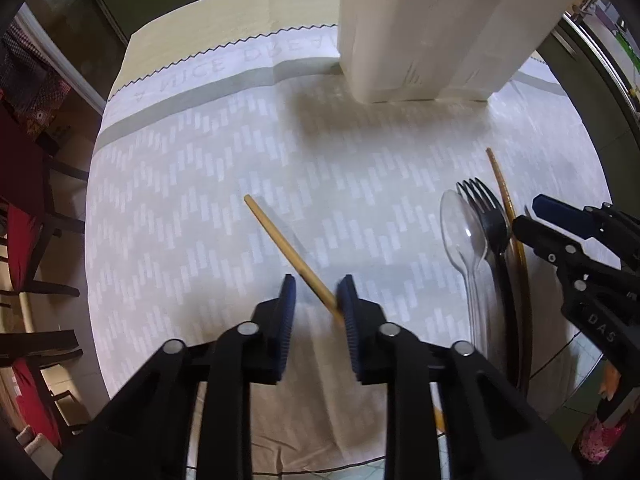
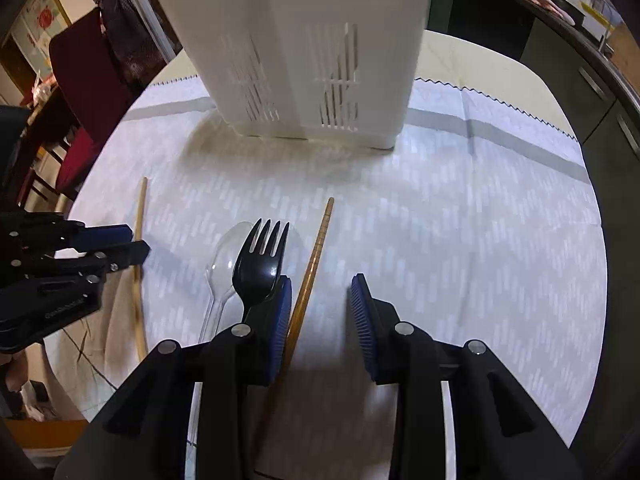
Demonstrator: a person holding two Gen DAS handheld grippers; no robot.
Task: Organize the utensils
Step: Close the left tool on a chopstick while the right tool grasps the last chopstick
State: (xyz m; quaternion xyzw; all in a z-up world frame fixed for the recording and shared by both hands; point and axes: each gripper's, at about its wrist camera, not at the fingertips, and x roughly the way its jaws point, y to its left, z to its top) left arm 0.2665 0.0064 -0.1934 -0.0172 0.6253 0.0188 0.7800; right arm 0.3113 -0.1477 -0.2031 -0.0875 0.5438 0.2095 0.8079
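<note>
A pale bamboo chopstick (image 1: 288,248) slants across the patterned cloth. Its near end runs between the jaws of my left gripper (image 1: 318,300), against the right pad, while the left pad stands apart from it; the gripper is open. A second, ridged chopstick (image 2: 316,256) lies just inside the left pad of my right gripper (image 2: 322,304), which is open over it. Beside that chopstick lie a black plastic fork (image 2: 260,264) and a clear plastic spoon (image 2: 224,260). The white slotted utensil holder (image 2: 312,60) stands upright at the back of the cloth. My right gripper (image 1: 528,216) also shows in the left wrist view.
A white and grey tablecloth (image 1: 192,184) covers the round table, whose edge curves close on the left and near sides. Dark chairs with red cushions (image 1: 20,240) stand left of the table. Dark cabinets (image 2: 592,92) run behind on the right.
</note>
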